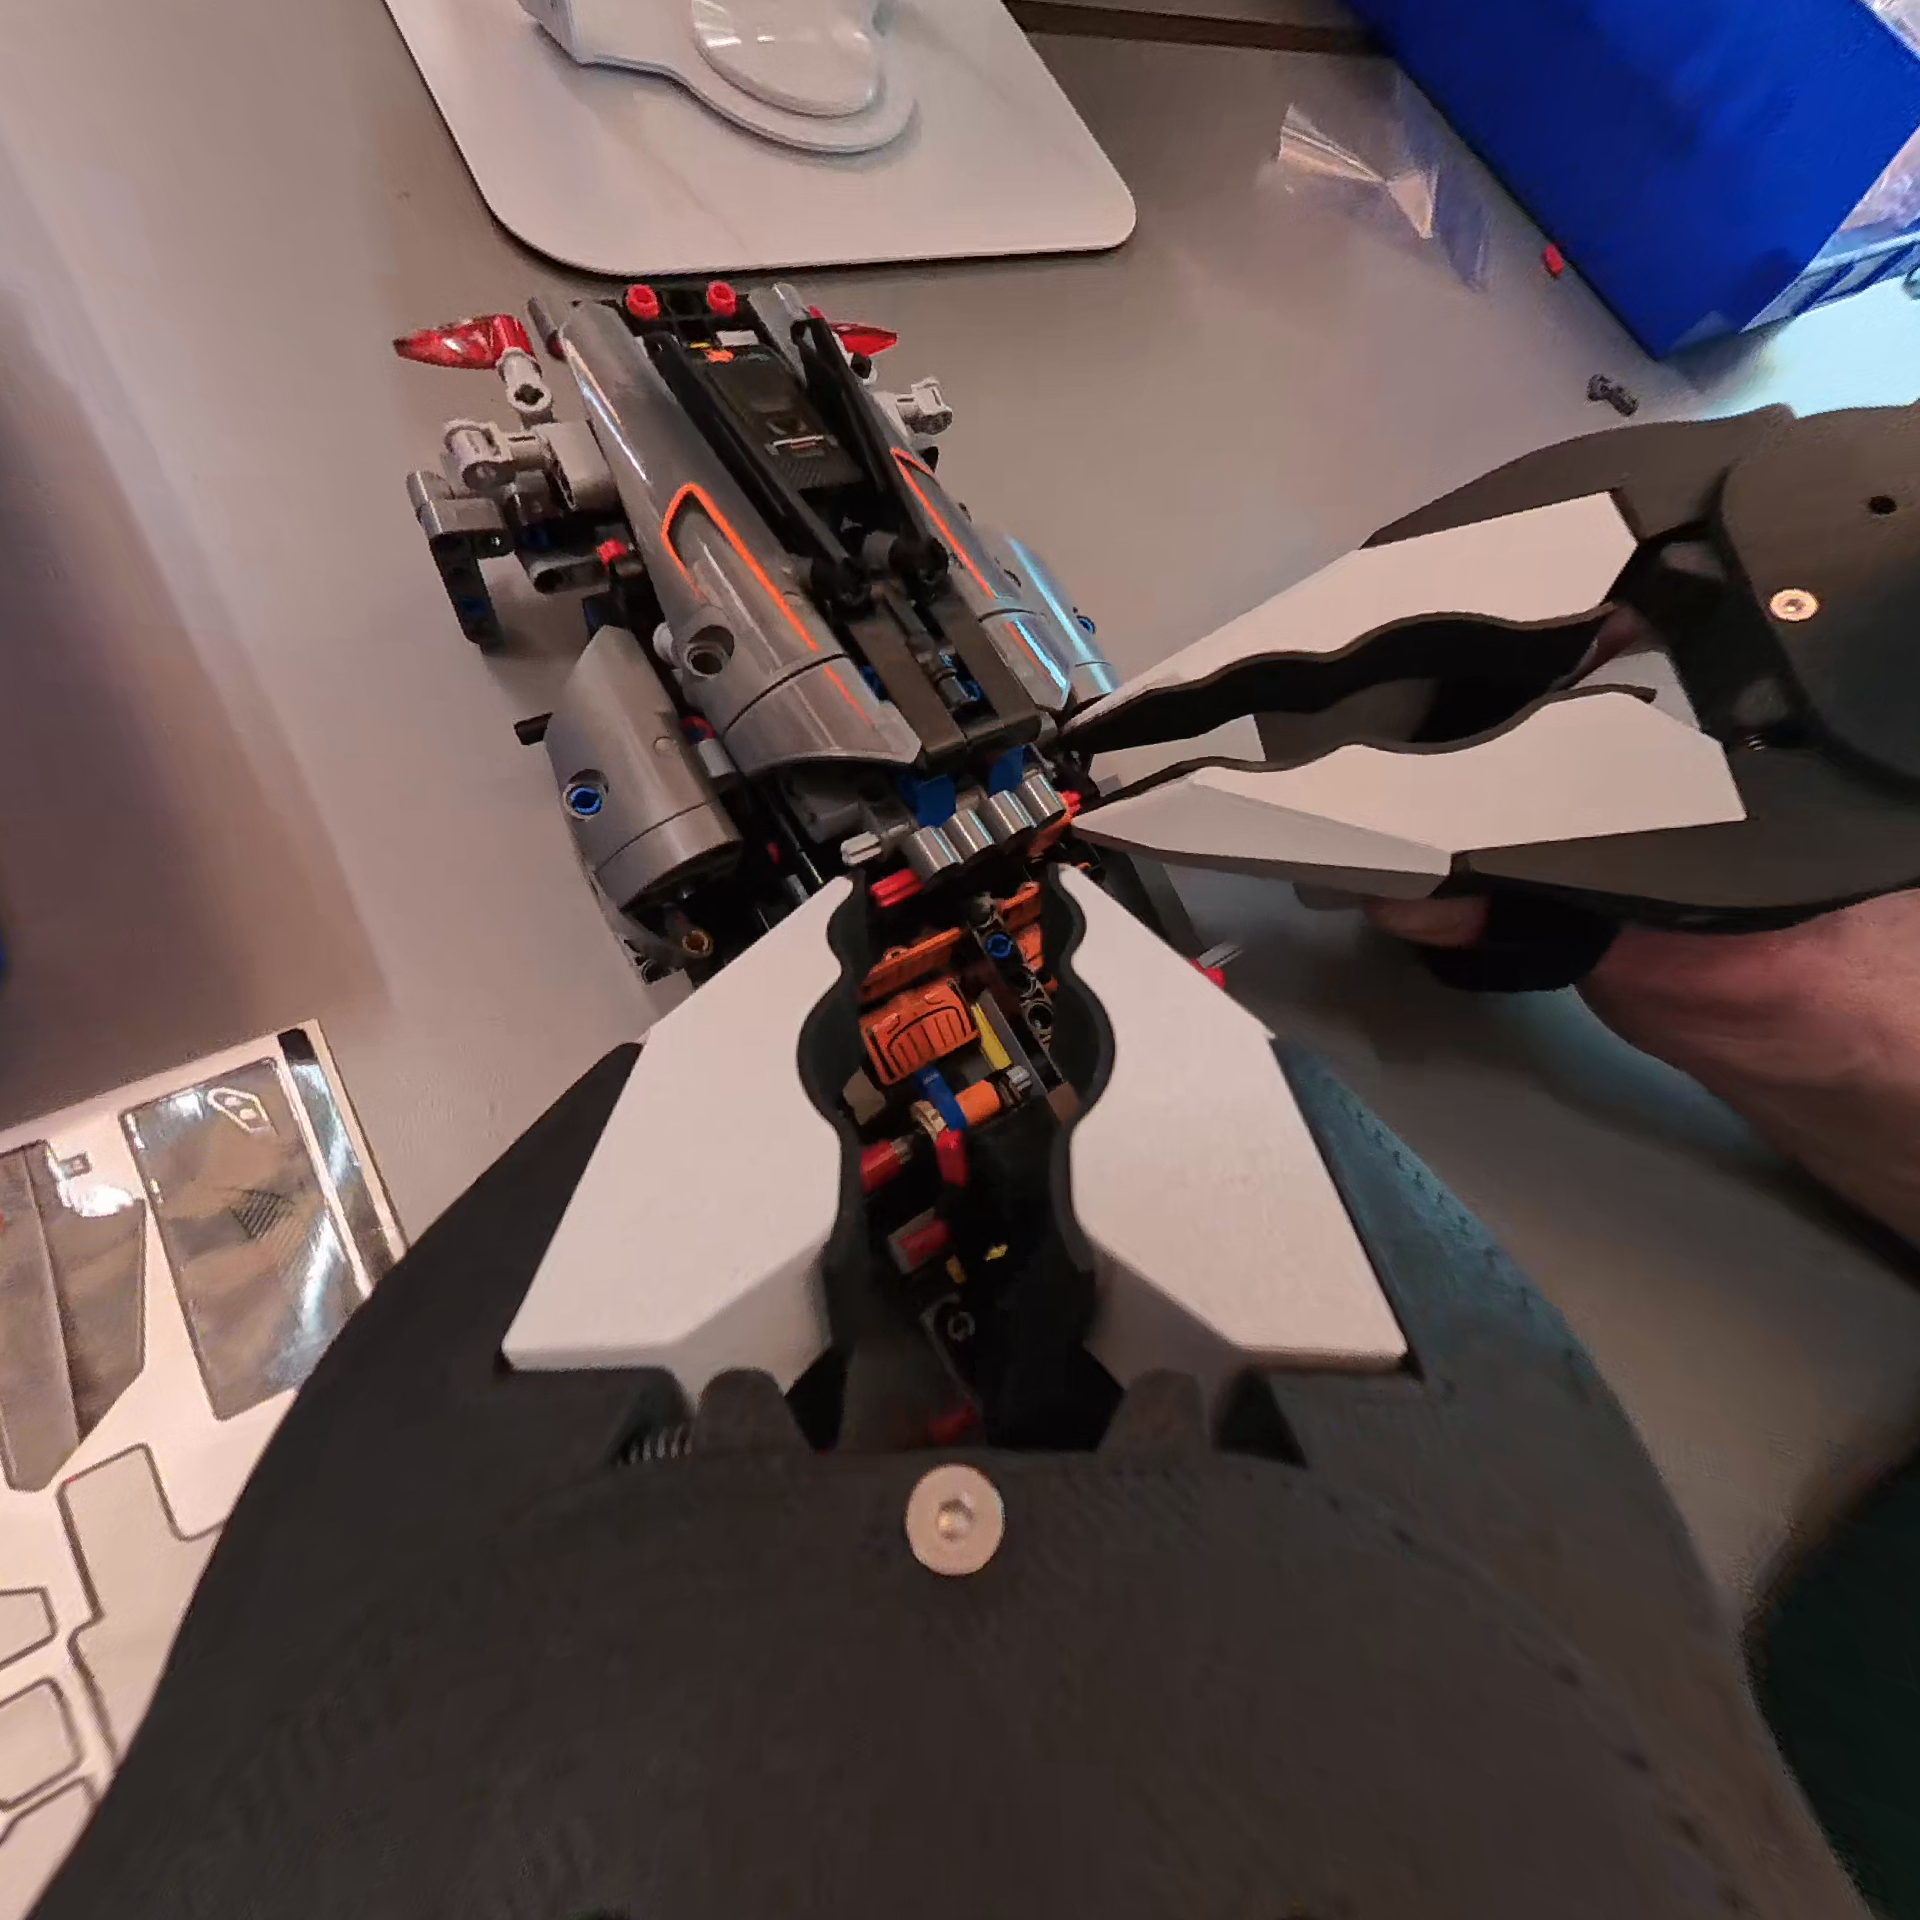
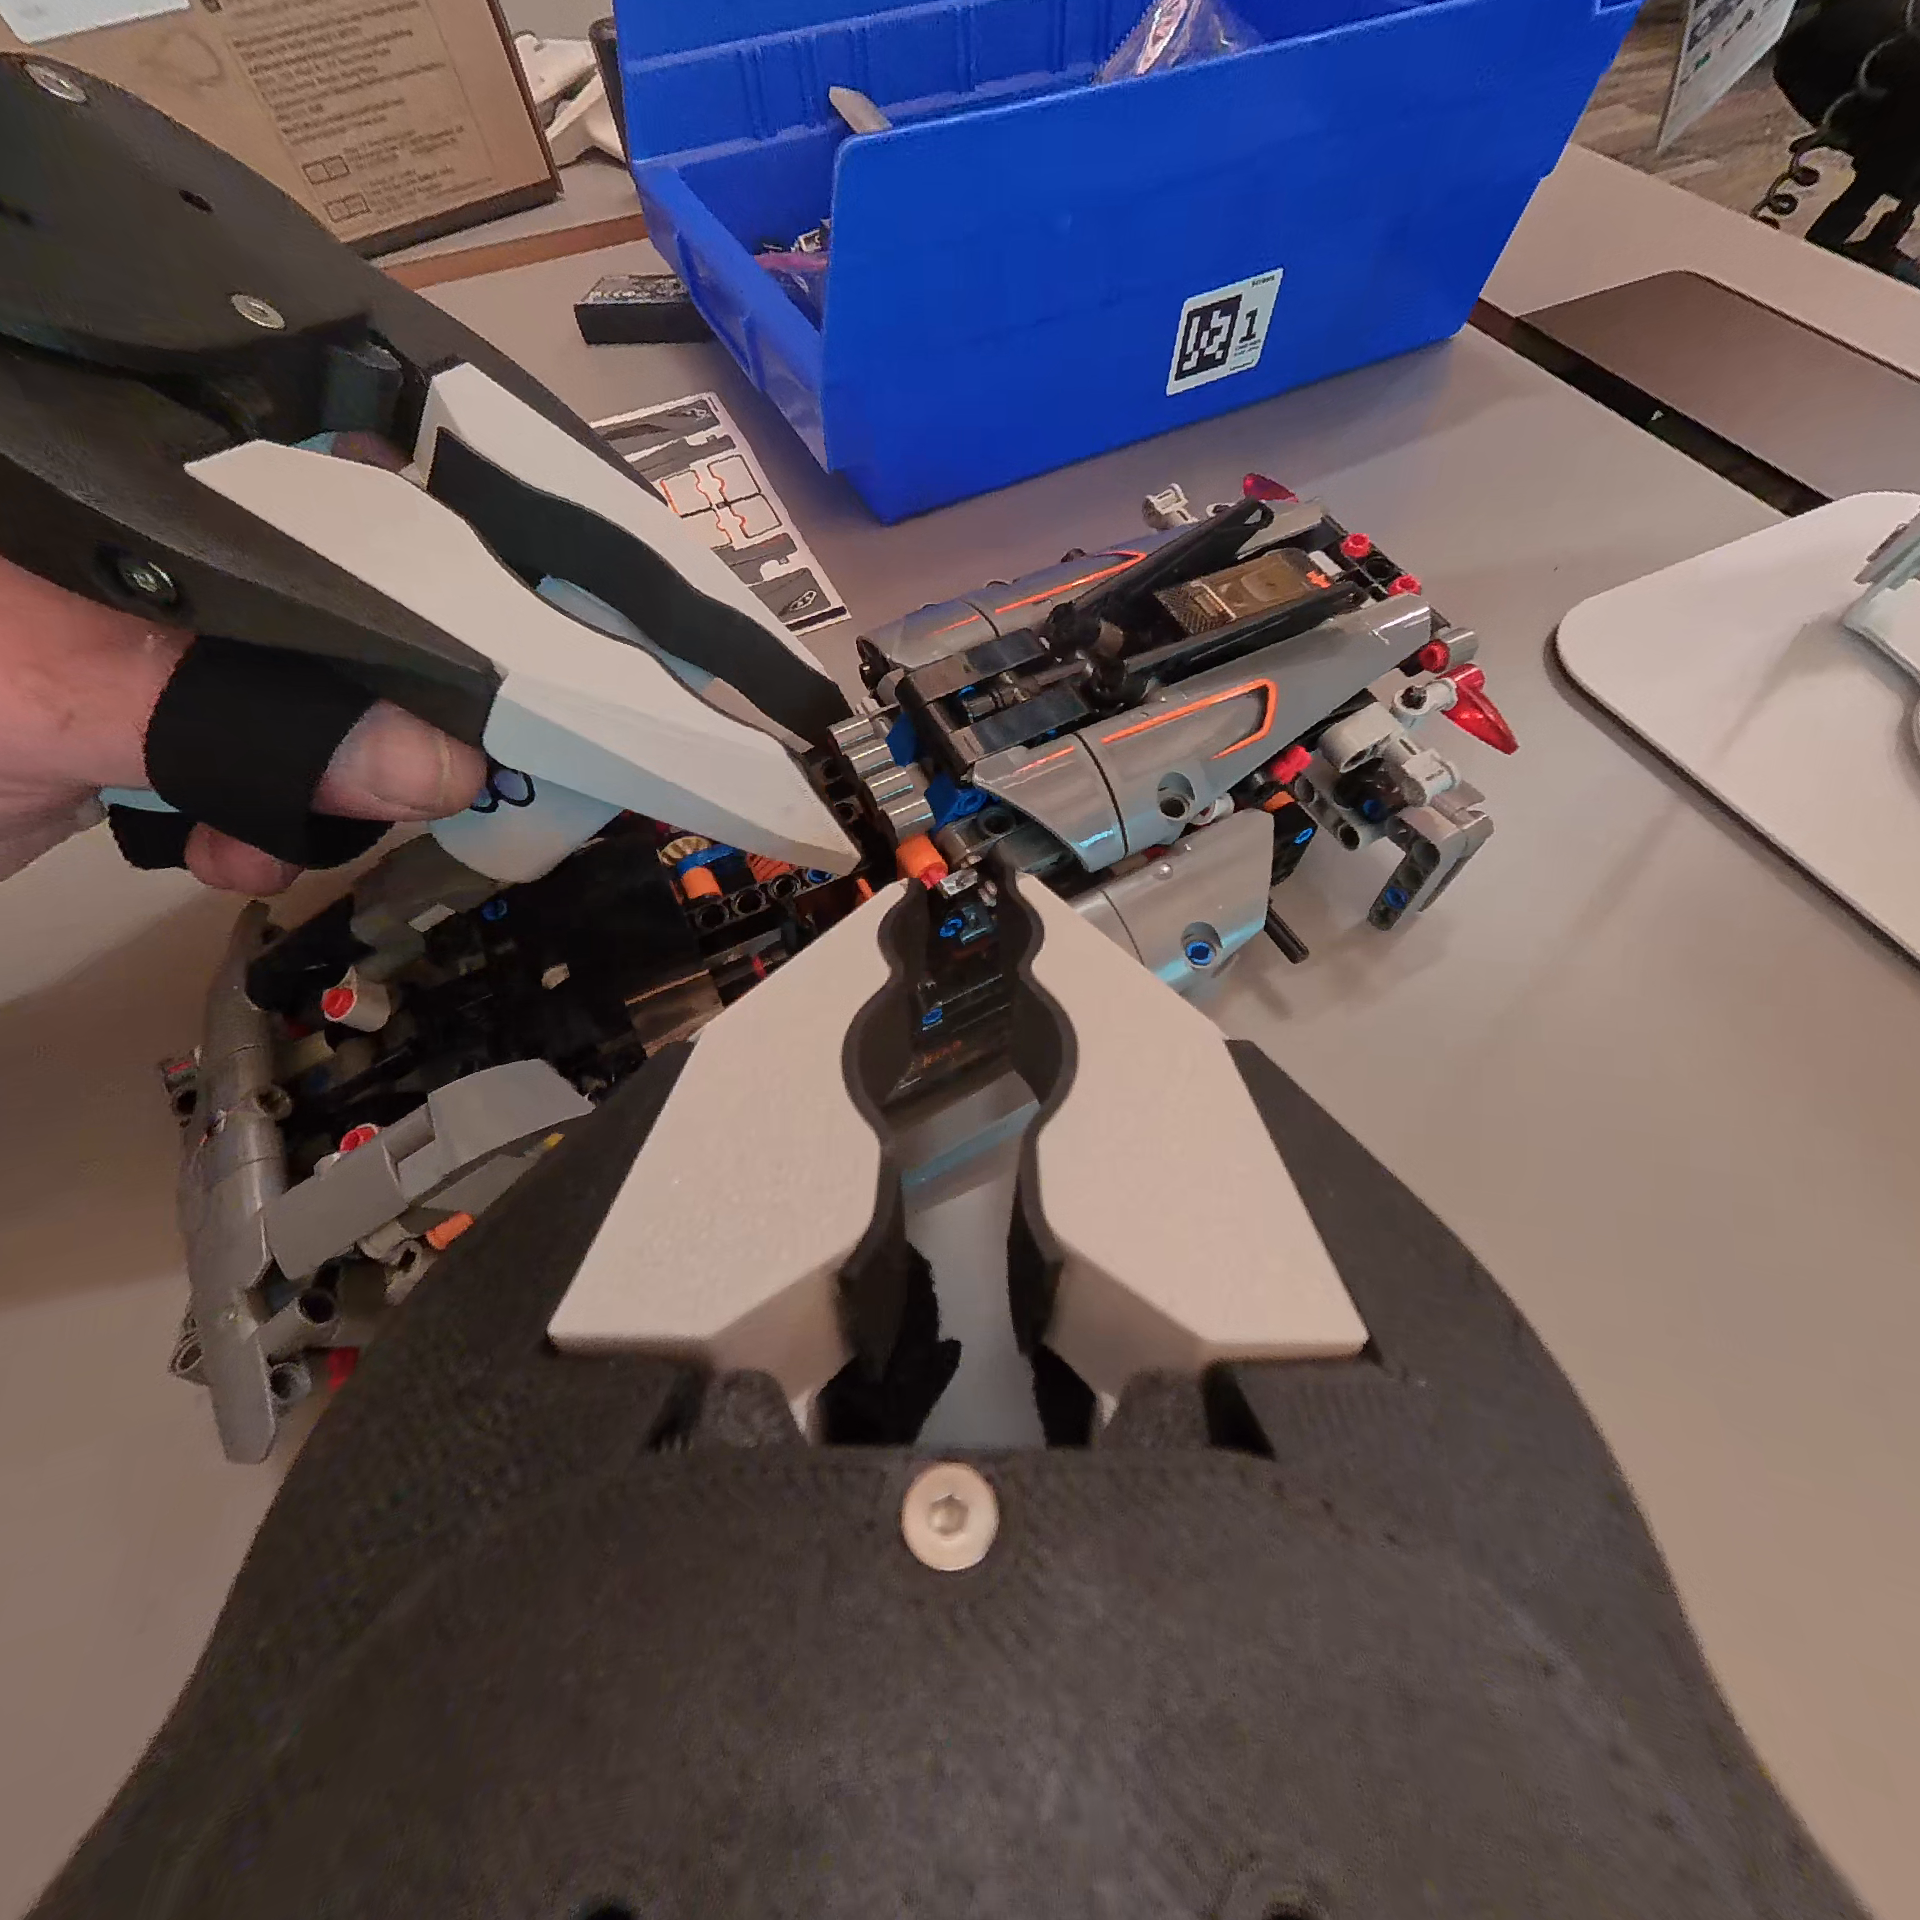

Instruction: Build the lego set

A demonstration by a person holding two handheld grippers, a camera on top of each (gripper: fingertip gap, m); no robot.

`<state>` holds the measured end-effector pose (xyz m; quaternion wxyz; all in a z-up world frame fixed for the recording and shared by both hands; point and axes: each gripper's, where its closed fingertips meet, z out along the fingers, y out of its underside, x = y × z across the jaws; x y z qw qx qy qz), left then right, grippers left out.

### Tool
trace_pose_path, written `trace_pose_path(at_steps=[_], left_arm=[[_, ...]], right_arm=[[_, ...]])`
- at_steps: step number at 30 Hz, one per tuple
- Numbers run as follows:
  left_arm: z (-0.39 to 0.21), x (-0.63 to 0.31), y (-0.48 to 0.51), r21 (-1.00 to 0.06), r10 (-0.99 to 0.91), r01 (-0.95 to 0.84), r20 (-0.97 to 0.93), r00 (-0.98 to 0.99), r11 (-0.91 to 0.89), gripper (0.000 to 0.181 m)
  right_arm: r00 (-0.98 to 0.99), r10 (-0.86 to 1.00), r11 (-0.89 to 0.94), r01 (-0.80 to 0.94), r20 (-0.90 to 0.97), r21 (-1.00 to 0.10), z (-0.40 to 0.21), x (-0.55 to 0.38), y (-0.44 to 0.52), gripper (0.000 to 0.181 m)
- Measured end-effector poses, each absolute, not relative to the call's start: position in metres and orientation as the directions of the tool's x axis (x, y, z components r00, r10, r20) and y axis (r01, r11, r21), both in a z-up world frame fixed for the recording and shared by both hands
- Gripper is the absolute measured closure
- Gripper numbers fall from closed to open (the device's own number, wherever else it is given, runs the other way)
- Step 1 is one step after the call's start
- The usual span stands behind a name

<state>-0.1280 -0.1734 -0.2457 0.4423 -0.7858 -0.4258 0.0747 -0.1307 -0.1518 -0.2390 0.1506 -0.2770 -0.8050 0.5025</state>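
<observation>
Two grippers meet at the middle of the lego car on the gray table. The left gripper is slightly open over the orange parts. The right gripper looks closed, maybe pinching something. Push gently; press straight. Farther off sits a blue bin.

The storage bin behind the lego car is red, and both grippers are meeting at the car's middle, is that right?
Not quite: the storage bin is blue, as the right wrist view shows. The rest holds: the left gripper and right gripper meet at the middle of the lego car.
</observation>
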Motion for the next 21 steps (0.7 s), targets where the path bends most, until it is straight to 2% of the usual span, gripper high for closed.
trace_pose_path(at_steps=[1, 13, 18, 21], left_arm=[[-0.2462, -0.1284, -0.1737, -0.760, 0.741, 0.591, 0.228, 0.632, -0.271, 0.151], [-0.2494, -0.1344, -0.1744, -0.736, 0.787, 0.520, -0.027, 0.616, -0.433, 0.155], [-0.2493, -0.1350, -0.1743, -0.731, 0.787, 0.507, -0.067, 0.613, -0.458, 0.155], [-0.2491, -0.1352, -0.1741, -0.737, 0.778, 0.512, -0.030, 0.628, -0.442, 0.155]], right_arm=[[-0.802, 0.596, 0.340, 0.296, -0.039, -0.892, -0.2392, -0.1306, -0.1523, 0.171], [-0.787, 0.616, 0.344, 0.303, -0.030, -0.889, -0.2405, -0.1320, -0.1525, 0.171], [-0.778, 0.626, 0.316, 0.311, -0.050, -0.896, -0.2382, -0.1315, -0.1532, 0.171], [-0.782, 0.622, 0.329, 0.294, -0.028, -0.897, -0.2367, -0.1313, -0.1525, 0.171]])
